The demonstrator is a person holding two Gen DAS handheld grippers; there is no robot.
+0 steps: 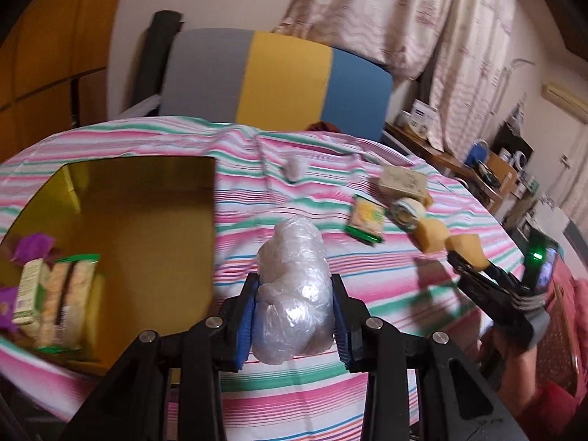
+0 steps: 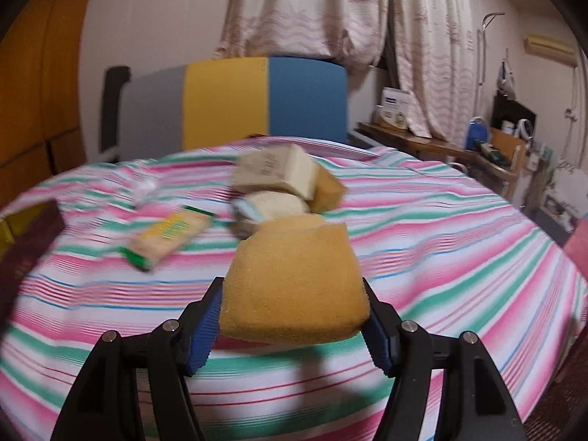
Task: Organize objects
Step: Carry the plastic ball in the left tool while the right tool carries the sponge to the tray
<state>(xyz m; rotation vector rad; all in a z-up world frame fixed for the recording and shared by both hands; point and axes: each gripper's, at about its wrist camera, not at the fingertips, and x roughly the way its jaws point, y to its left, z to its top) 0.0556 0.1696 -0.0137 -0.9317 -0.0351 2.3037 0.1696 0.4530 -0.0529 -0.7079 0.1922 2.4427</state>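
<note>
Left gripper (image 1: 296, 321): fingers squeeze a clear plastic bundle (image 1: 292, 290), held up over the striped table (image 1: 367, 397).
Right gripper (image 2: 294, 325): fingers squeeze a yellow sponge (image 2: 296, 279).
Box (image 1: 154, 220): open, left, snack packs (image 1: 55, 294) inside.

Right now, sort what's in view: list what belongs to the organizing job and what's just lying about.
Job:
left gripper holding clear plastic bundle
right gripper holding yellow sponge
yellow box
green snack packet
beige carton

Lying about:
striped chair
curtains
side shelf
</note>
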